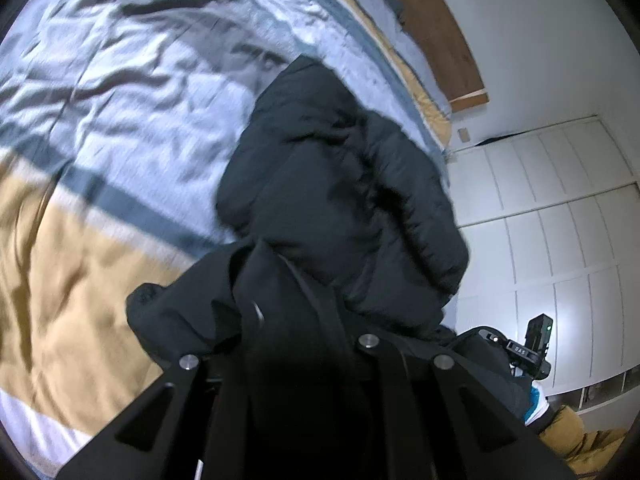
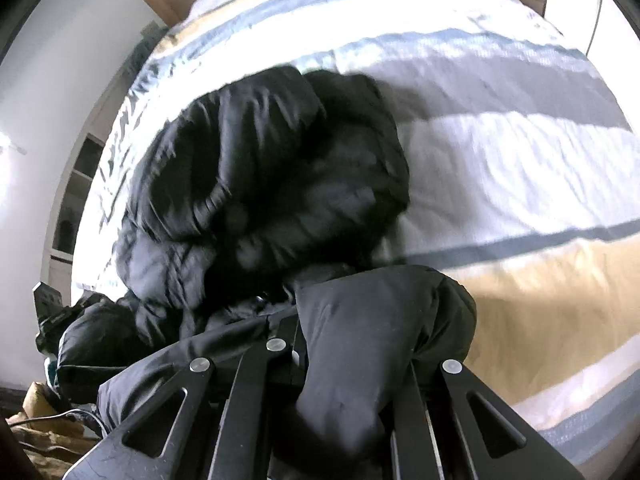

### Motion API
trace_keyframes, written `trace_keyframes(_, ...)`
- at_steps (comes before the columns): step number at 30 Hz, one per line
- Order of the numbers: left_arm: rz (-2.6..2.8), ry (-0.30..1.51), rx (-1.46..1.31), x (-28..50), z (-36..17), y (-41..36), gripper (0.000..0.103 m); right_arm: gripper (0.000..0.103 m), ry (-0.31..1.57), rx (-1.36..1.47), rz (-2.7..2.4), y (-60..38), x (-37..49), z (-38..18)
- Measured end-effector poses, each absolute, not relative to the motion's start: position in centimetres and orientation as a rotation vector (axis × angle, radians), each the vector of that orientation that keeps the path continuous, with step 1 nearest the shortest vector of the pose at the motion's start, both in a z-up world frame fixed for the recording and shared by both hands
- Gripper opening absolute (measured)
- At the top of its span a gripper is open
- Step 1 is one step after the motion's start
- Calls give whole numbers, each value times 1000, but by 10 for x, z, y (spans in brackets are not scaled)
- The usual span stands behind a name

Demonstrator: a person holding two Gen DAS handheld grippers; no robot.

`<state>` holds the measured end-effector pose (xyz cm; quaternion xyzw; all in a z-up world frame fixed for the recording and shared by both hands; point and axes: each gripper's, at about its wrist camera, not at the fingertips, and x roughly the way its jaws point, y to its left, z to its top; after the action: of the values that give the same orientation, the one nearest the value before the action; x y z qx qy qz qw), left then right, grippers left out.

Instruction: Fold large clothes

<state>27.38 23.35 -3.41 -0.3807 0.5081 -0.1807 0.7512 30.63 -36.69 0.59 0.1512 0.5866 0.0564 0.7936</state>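
Black, puffy and quilted, the jacket [image 1: 340, 184] hangs in a slumped bundle over the striped bedspread [image 1: 120, 92], near the side of the bed that faces the white panelled wardrobe [image 1: 560, 208]. Its shell has a dull sheen, and its padded channels bulge into soft rolls. The left gripper [image 1: 280, 320] is closed tight on a bunched fold of the fabric, which wraps round its dark fingers and hides the tips. The right gripper [image 2: 344, 344] is buried too: a smooth, rounded hump of jacket cloth drapes over its fingers, so I cannot tell whether its jaws are together or apart, though the cloth sits right in its grasp. Between the two tools the garment sags in heavy creases.

Beneath it the bedspread is crumpled cotton in broad bands of white, grey and mustard, rumpled into fine ridges. A plank-like wooden headboard [image 1: 432, 40] runs along the pale wall. From the left camera, the other tool's boxy black body [image 1: 536, 344] shows beside the wardrobe.
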Motion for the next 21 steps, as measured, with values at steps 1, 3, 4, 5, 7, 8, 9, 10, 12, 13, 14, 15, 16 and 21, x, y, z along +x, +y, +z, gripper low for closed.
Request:
trace_keyframes(1,-398,1098,-836,276,-30,234,10,9,1243,329,126,-369,310,12)
trace_keyframes(3,-406,1066,-859,282,-20,236,10,9,1213,346,128,-373,315,21)
trace_keyframes(4,-411,1044,-880,286,-14,237,10,9,1203,354,126,-374,316,24)
trace_keyframes(5,-415,1025,-898,290,-10,238,10,9,1182,370,124,-378,320,30)
trace_keyframes(7,-421,979,-931,298,2,243,10,9,1144,397,116,-385,326,40)
trace_keyframes(8,-424,960,-942,302,7,244,10,9,1123,412,113,-388,329,45)
trace_keyframes(9,-428,937,-953,307,14,246,10,9,1104,425,112,-391,333,50)
trace_keyframes(10,-431,924,-959,312,18,247,10,9,1094,431,110,-393,335,53)
trace_keyframes(12,-435,897,-961,321,29,247,10,9,1063,444,109,-396,344,62)
trace_keyframes(13,-438,886,-964,326,34,248,10,9,1054,447,109,-396,347,64)
trace_keyframes(14,-442,875,-967,330,37,248,10,9,1046,452,108,-397,352,66)
trace_keyframes(15,-445,868,-970,334,41,248,10,9,1040,458,108,-398,356,68)
trace_keyframes(16,-447,859,-974,338,44,249,10,9,1036,464,107,-398,361,70)
trace_keyframes(21,-433,855,-1001,356,45,251,10,9,1026,502,97,-403,382,68)
